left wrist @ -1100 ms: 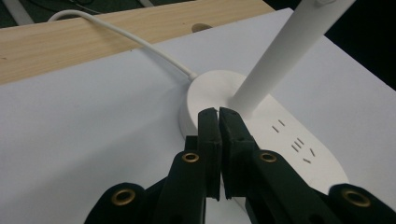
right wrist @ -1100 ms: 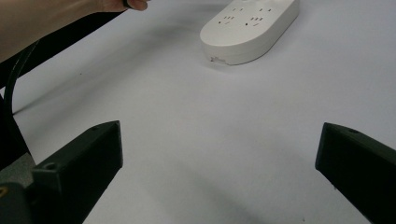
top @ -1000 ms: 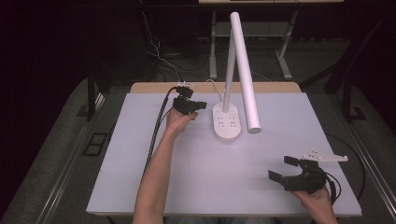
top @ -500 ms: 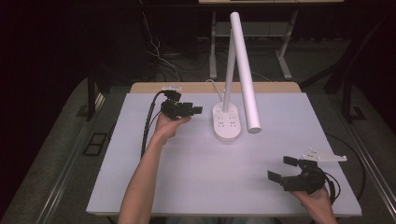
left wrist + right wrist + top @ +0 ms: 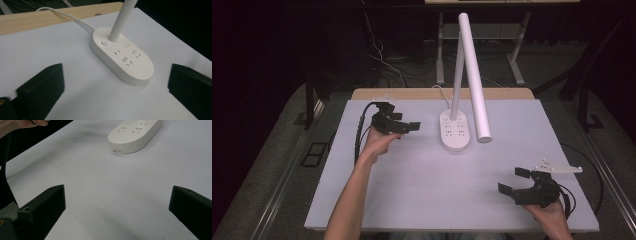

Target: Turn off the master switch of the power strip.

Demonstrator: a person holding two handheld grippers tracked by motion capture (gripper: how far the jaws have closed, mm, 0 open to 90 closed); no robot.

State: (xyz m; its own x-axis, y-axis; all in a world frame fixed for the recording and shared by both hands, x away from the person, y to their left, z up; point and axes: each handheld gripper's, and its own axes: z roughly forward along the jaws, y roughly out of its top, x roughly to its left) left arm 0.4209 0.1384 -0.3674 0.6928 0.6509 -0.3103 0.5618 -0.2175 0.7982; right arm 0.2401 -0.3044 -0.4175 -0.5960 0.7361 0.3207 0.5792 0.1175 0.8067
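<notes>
A white desk lamp stands at the back middle of the table; its oval base (image 5: 455, 134) carries sockets and a round button (image 5: 105, 43), and its long tube head (image 5: 474, 80) slants over the base. My left gripper (image 5: 406, 121) hovers left of the base, pointing at it. Its jaws have just been opening and stand wide apart with nothing between them (image 5: 113, 82); the base (image 5: 122, 57) lies ahead. My right gripper (image 5: 513, 181) rests open near the front right corner, empty (image 5: 117, 197), with the base (image 5: 135, 132) far ahead of it.
The white table top (image 5: 427, 190) has a wooden strip (image 5: 412, 93) along its back edge. The lamp's white cord (image 5: 65, 16) runs off over that strip. Black cable (image 5: 359, 132) trails from the left gripper. Desk legs and wires stand on the dark floor behind.
My left gripper has drawn back leftward from the lamp base and its jaws have gone from shut to wide open. The right gripper has kept still.
</notes>
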